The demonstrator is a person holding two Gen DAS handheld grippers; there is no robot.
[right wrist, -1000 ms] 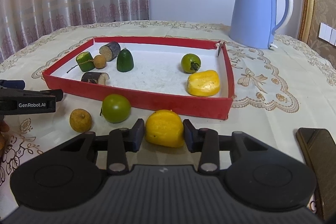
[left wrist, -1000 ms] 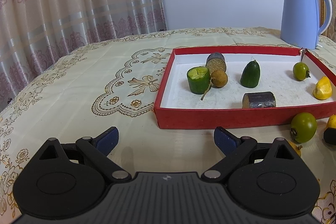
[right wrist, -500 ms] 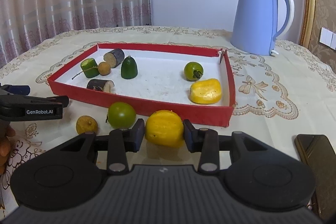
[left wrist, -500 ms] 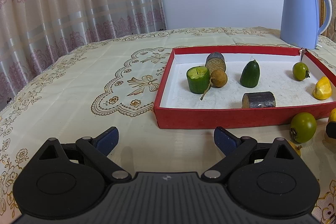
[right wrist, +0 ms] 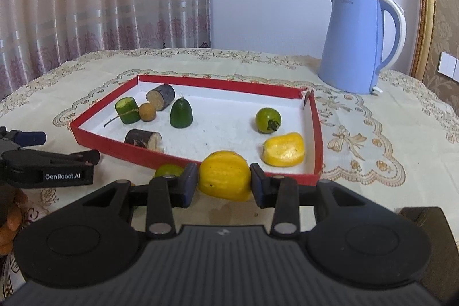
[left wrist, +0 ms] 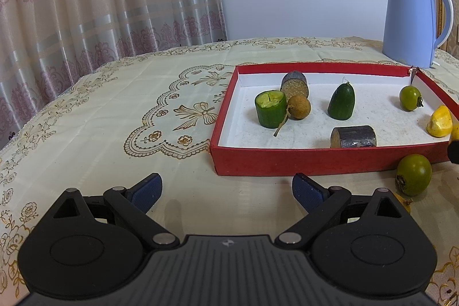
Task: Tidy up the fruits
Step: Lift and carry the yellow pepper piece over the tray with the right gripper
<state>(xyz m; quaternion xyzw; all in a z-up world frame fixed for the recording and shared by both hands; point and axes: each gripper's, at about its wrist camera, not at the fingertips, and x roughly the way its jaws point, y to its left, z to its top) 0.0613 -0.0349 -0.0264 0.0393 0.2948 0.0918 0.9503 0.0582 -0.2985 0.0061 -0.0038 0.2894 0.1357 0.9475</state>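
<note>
My right gripper (right wrist: 223,181) is shut on a yellow fruit piece (right wrist: 225,175) and holds it above the near wall of the red tray (right wrist: 318,134). In the tray lie another yellow piece (right wrist: 284,149), a green round fruit (right wrist: 268,120), two cucumber pieces (right wrist: 180,113), a brown longan (right wrist: 147,111) and two dark cane pieces (right wrist: 143,139). My left gripper (left wrist: 226,188) is open and empty over the cloth, left of the tray (left wrist: 315,159). A green round fruit (left wrist: 414,174) lies outside the tray's near wall.
A blue kettle (right wrist: 358,42) stands behind the tray at the right. A dark phone (right wrist: 424,220) lies at the right edge of the right wrist view. A small yellow-brown fruit (left wrist: 403,204) peeks from behind my left gripper's finger. Curtains hang behind the table.
My right gripper has lifted the yellow piece off the cloth and carried it forward up to the tray's near wall. The left gripper has not moved.
</note>
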